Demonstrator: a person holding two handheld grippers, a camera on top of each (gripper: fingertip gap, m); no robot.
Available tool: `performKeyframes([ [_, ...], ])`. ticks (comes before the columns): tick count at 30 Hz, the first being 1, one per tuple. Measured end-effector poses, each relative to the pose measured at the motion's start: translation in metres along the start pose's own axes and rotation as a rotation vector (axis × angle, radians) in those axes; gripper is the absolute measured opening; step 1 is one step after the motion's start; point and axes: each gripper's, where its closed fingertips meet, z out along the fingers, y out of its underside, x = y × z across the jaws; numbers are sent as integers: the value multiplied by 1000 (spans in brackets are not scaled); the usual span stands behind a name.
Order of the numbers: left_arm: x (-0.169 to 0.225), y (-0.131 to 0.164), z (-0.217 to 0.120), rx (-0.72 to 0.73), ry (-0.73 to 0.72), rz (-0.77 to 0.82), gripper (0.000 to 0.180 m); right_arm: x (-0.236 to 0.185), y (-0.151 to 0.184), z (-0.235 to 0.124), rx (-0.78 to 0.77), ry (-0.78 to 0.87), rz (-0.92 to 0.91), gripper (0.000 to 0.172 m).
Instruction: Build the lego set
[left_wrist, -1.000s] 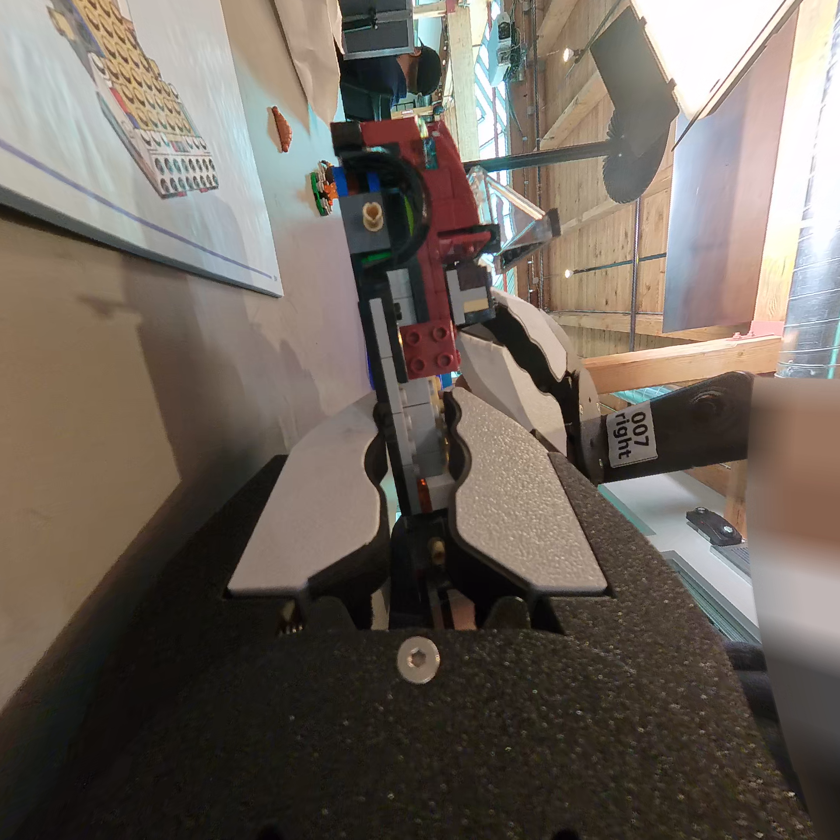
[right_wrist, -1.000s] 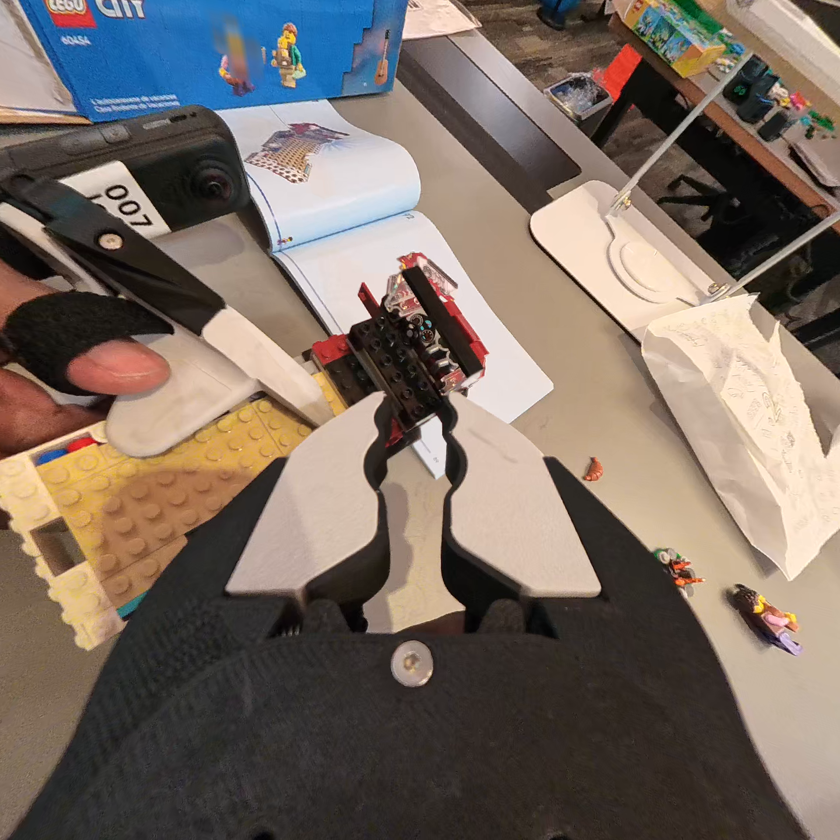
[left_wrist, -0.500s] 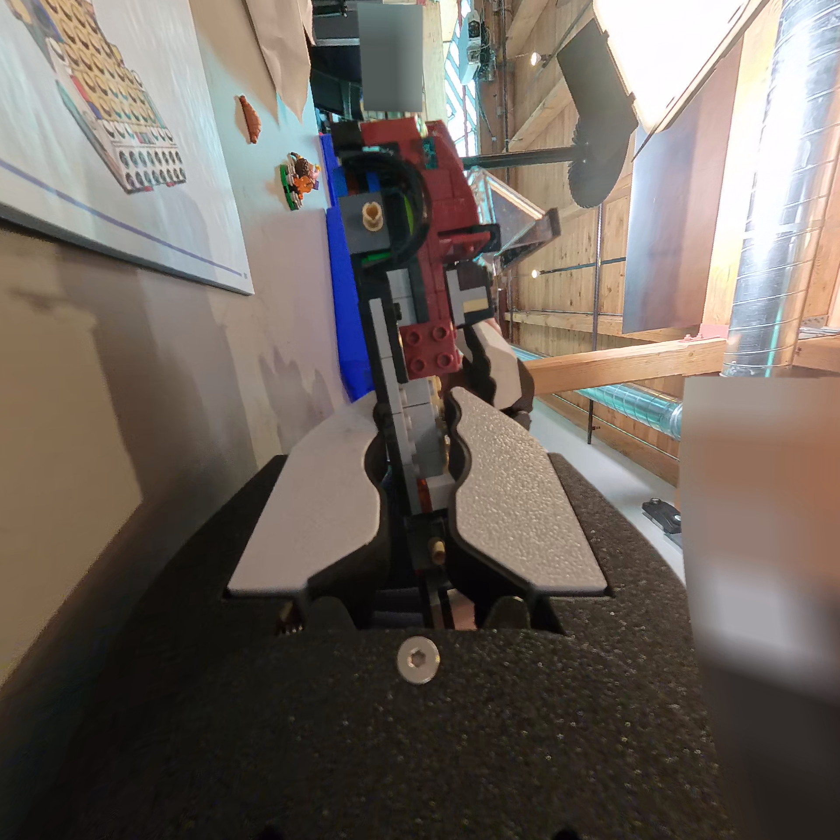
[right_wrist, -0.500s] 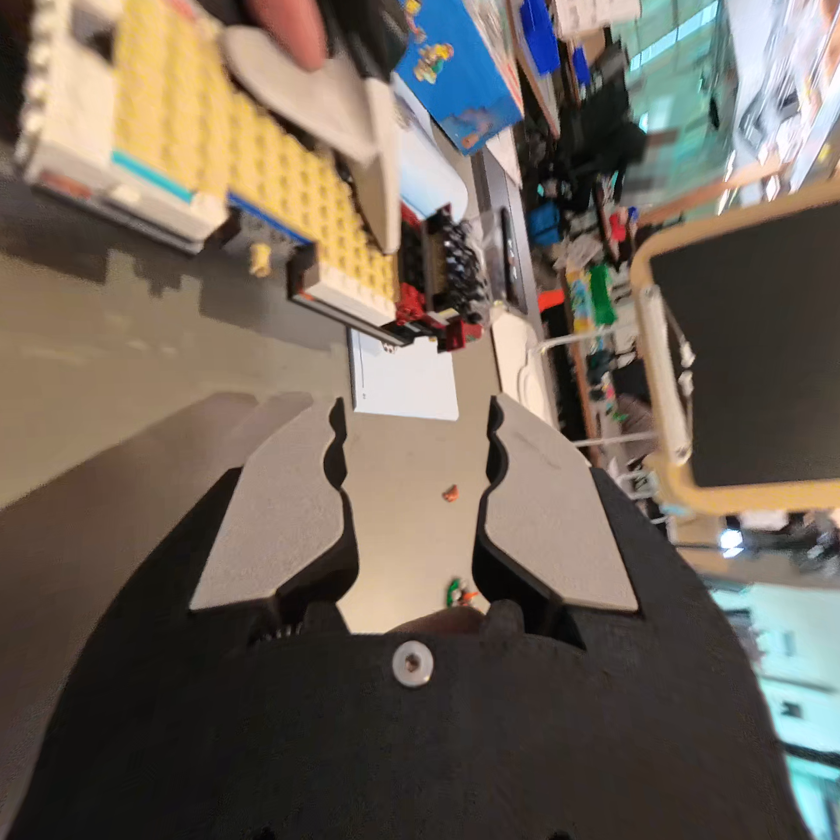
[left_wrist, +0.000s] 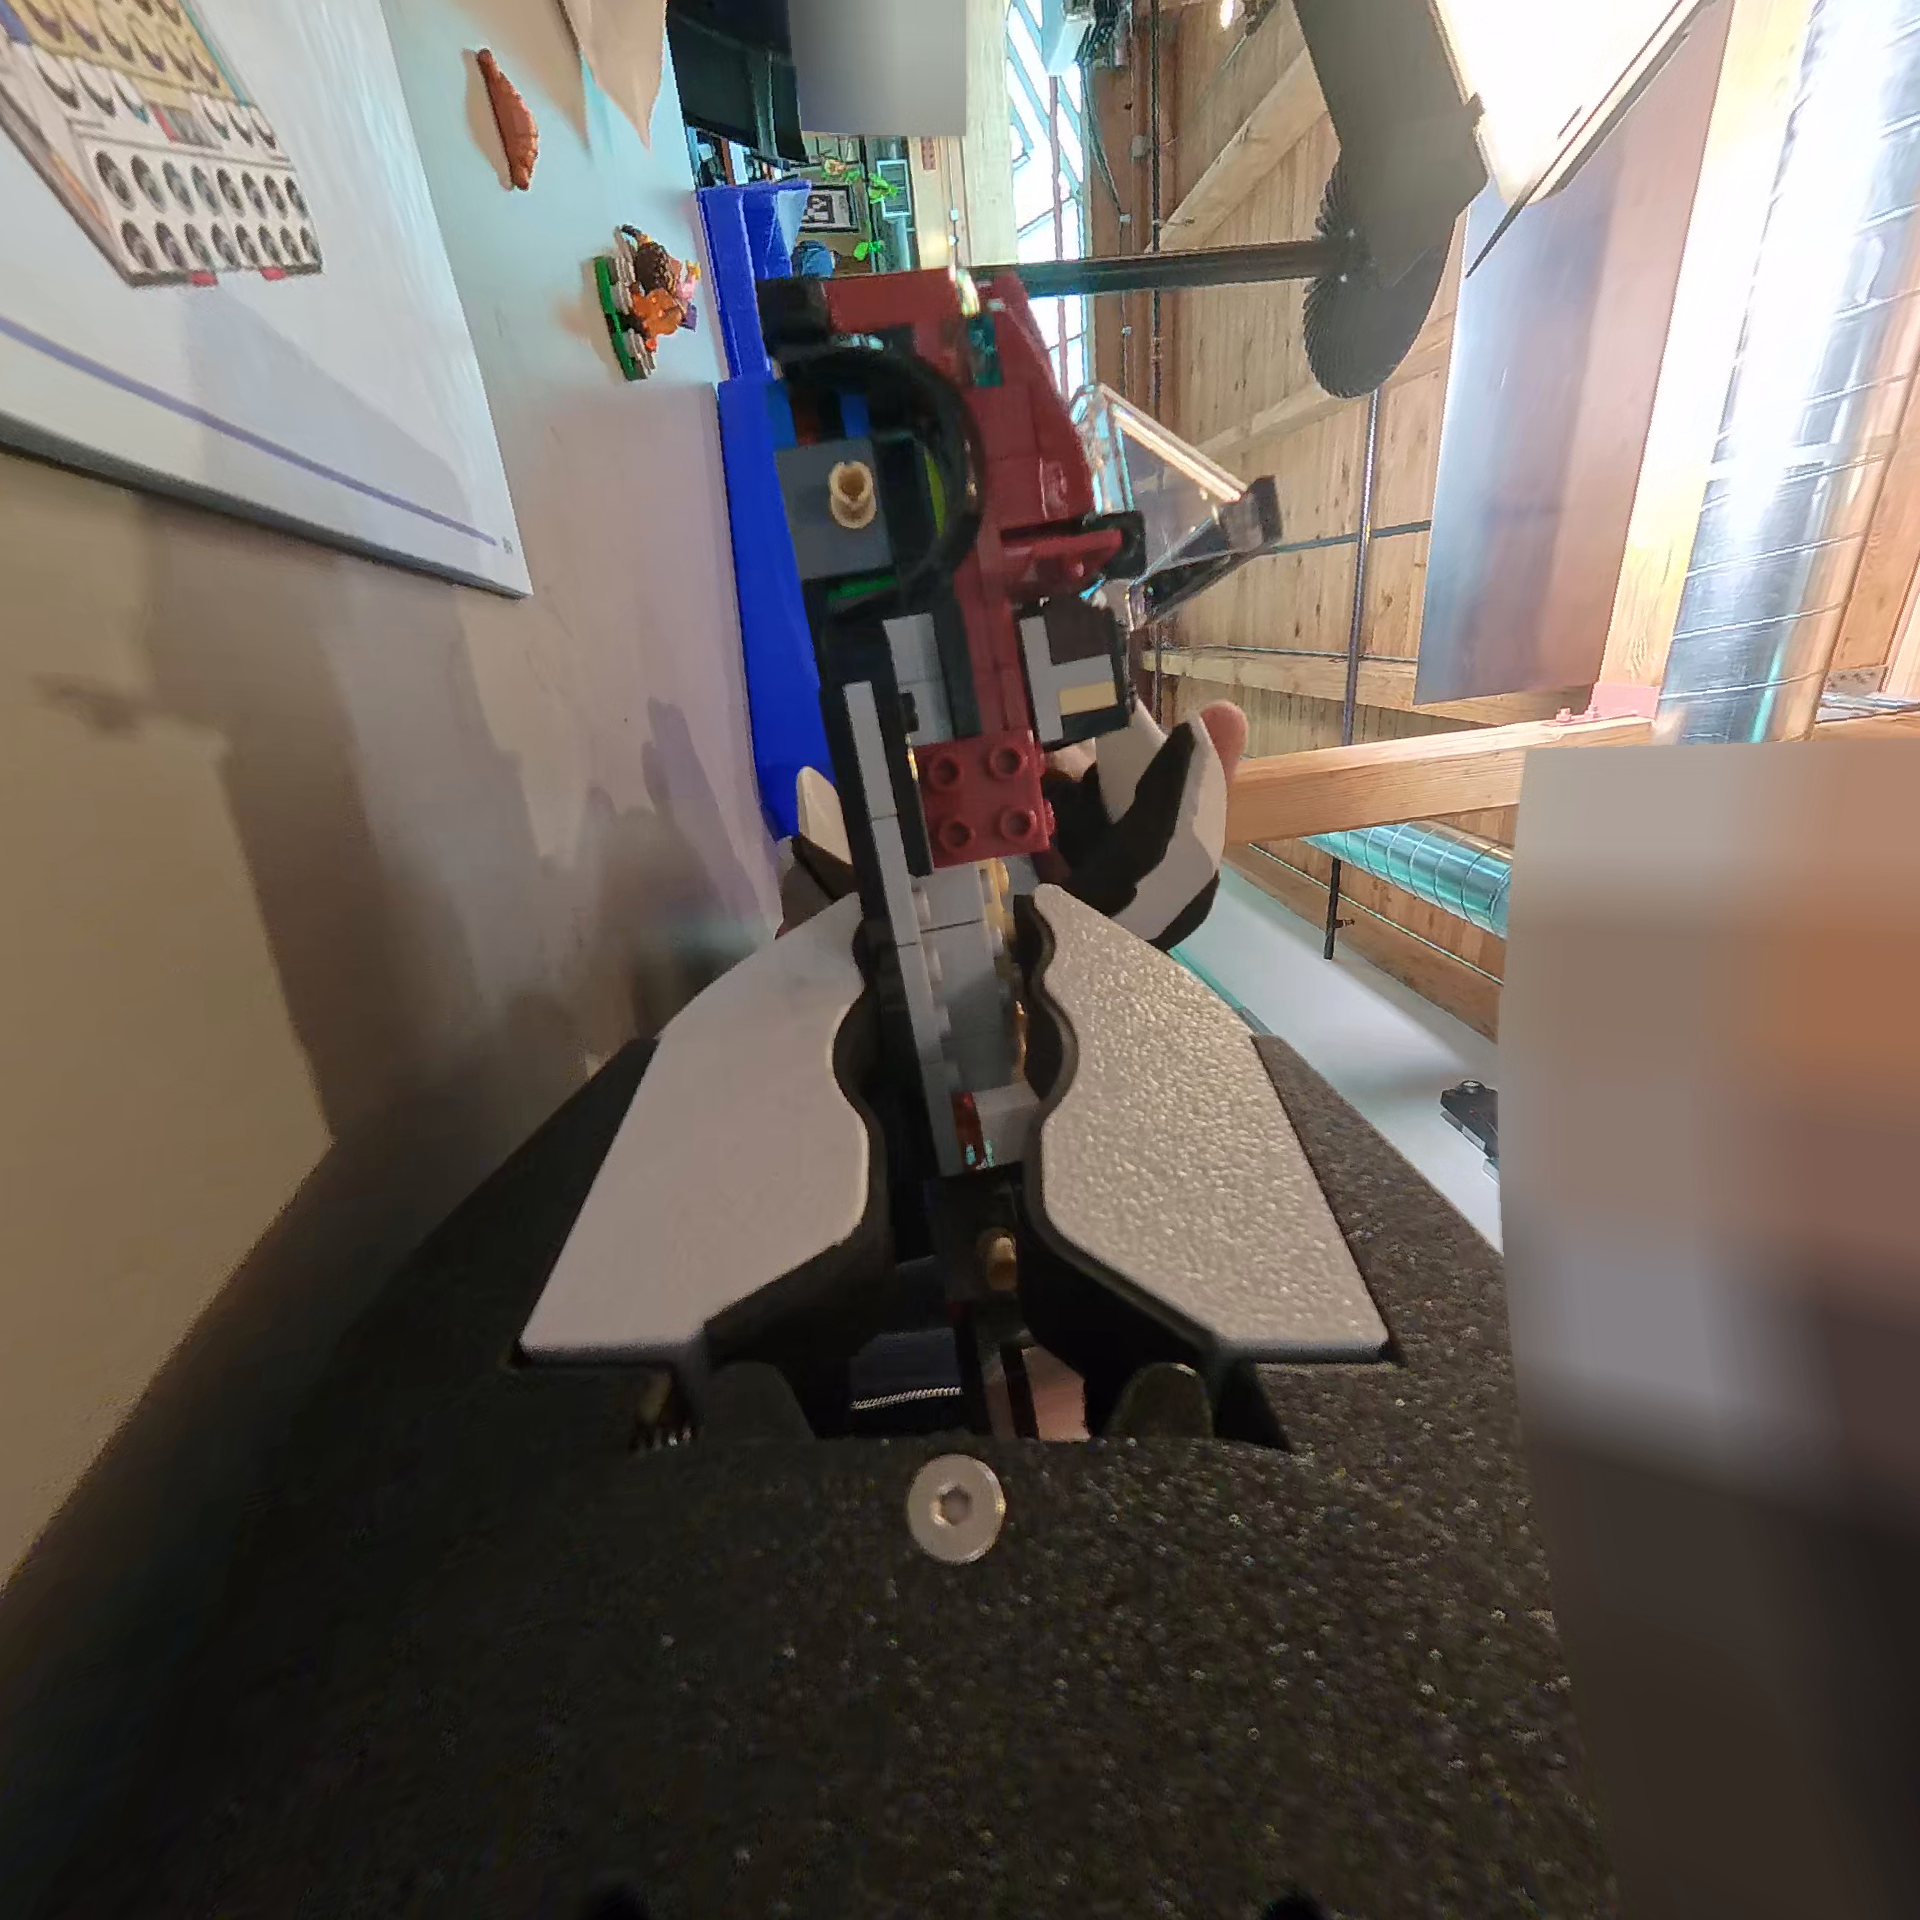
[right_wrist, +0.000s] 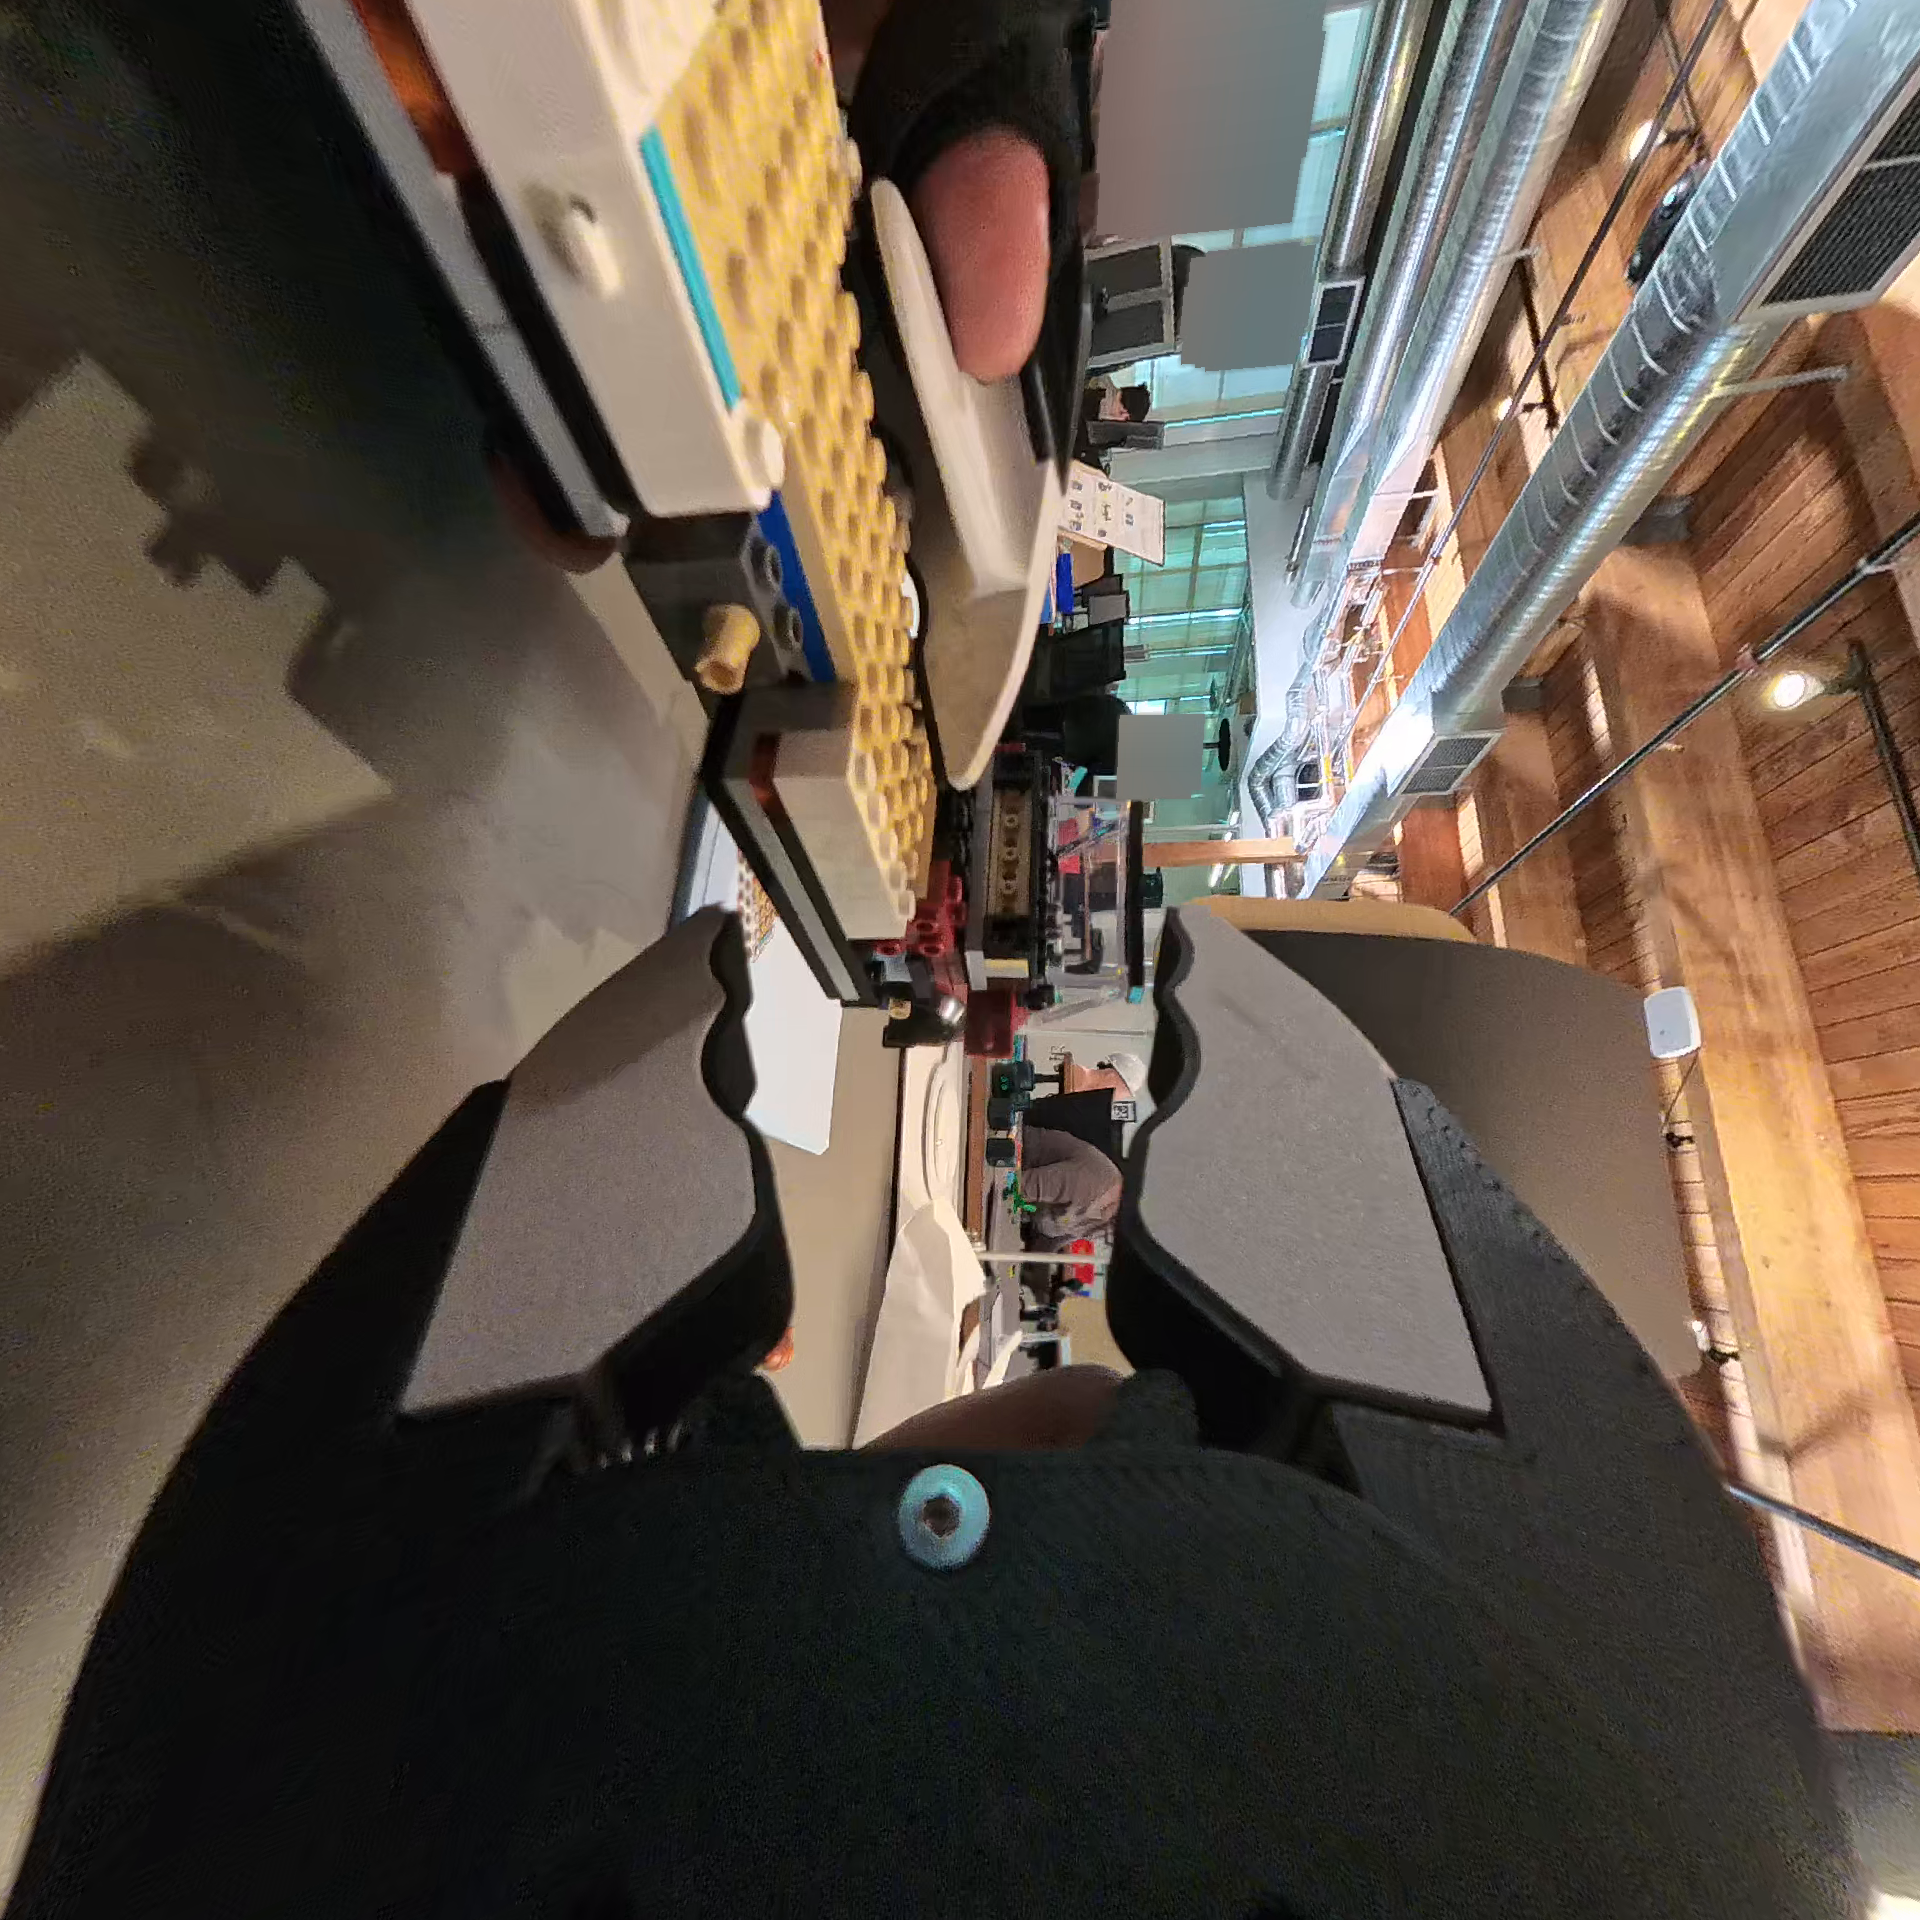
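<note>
1. The brick-built vehicle (left_wrist: 940, 644), dark red cab over a grey and black chassis, is held up above the grey table (left_wrist: 312, 831), turned on its side. The left gripper (left_wrist: 945, 987) is pinching its grey rear end, both pads pressed against the bricks. The hold is narrow and far from the heavy cab, so I'd guess a twist could pop a seam there.

2. The clear windscreen piece (left_wrist: 1164, 509) juts out from the cab with nothing behind it. A knock there would likely snap it off.

3. The right gripper (right_wrist: 951, 997) is spread wide and holds nothing. Its fingers (right_wrist: 1288, 1143) sit on either side of the vehicle's front end (right_wrist: 1018, 914) without touching. If it pinched at an angle, it could pry loose the small red bricks there.

4. Beyond that lie an open instruction booklet (left_wrist: 260, 343), a small figure (left_wrist: 649, 296) and a little orange piece (left_wrist: 509, 120) on the table. Anything dropped could bounce in among them.

5. The tan studded plate (right_wrist: 810, 436) forms the vehicle's flat side, with a gloved thumb (right_wrist: 987, 239) beside it.
</note>
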Motion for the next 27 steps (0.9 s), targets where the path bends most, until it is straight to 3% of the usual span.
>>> performKeyframes([
  [10,-1,2,-1,-21,-49,65,23,-13,0,15,-44,-47,-57,67],
  [27,-8,1,-2,-29,-114,128,23,-19,2,19,-70,-70,-49,67],
])
